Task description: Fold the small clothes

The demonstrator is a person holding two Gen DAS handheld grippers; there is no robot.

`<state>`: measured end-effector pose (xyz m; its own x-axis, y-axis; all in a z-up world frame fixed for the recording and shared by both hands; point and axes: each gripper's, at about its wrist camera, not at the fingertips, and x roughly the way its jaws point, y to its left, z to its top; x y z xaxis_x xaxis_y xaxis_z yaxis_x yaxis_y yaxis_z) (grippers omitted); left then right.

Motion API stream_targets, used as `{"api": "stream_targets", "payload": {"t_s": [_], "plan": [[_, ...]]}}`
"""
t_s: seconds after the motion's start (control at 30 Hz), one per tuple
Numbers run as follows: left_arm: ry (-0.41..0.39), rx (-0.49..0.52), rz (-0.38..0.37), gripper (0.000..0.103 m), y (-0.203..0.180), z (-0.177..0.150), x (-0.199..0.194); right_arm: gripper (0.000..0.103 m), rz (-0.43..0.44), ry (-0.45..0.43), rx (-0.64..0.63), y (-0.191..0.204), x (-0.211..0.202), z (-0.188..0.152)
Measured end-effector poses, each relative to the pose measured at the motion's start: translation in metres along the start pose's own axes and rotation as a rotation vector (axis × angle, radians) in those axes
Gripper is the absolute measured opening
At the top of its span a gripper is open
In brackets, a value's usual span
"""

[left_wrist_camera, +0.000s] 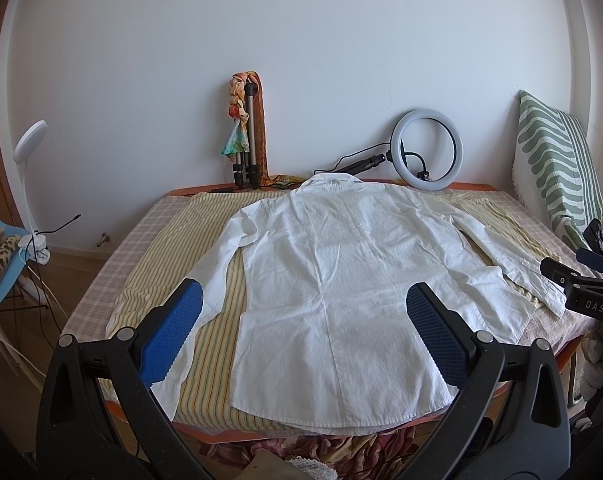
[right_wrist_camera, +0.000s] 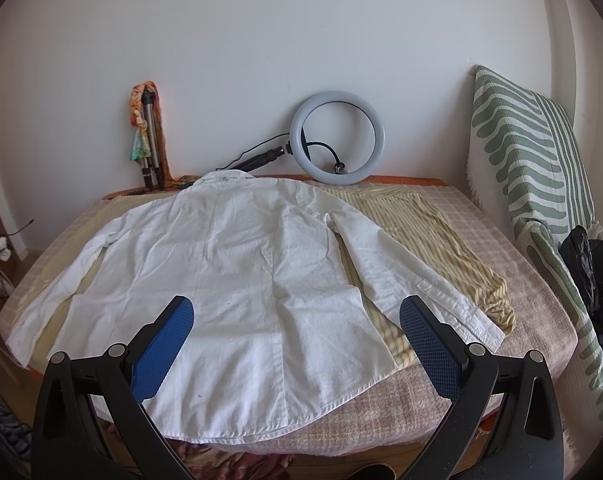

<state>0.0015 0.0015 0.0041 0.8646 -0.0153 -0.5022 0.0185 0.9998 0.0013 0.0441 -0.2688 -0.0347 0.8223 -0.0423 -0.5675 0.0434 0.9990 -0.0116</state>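
A white long-sleeved shirt lies flat, back up, collar toward the wall, both sleeves spread out; it also shows in the right wrist view. It rests on a yellow striped cloth that also shows in the right wrist view. My left gripper is open and empty, held above the shirt's hem near the front edge. My right gripper is open and empty, above the shirt's right hem side. The right gripper's body shows at the right edge of the left wrist view.
The shirt lies on a table covered with a pink checked cloth. A ring light and a folded tripod with a doll lean on the back wall. A green patterned cushion stands at the right. A lamp stands left.
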Motion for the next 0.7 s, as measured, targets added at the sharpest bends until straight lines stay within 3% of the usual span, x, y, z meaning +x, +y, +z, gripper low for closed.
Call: {"api": "stream_targets", "payload": {"t_s": [0.43,0.7], "plan": [[0.005,0.003,0.014,0.103,0.003,-0.001,0.0,0.102,0.018,0.003,0.003,0.006,0.0,0.003],[0.035,-0.037,0.045,0.103,0.029,-0.005,0.01,0.102,0.056,0.002,0.005,0.017,0.002,0.009]]}}
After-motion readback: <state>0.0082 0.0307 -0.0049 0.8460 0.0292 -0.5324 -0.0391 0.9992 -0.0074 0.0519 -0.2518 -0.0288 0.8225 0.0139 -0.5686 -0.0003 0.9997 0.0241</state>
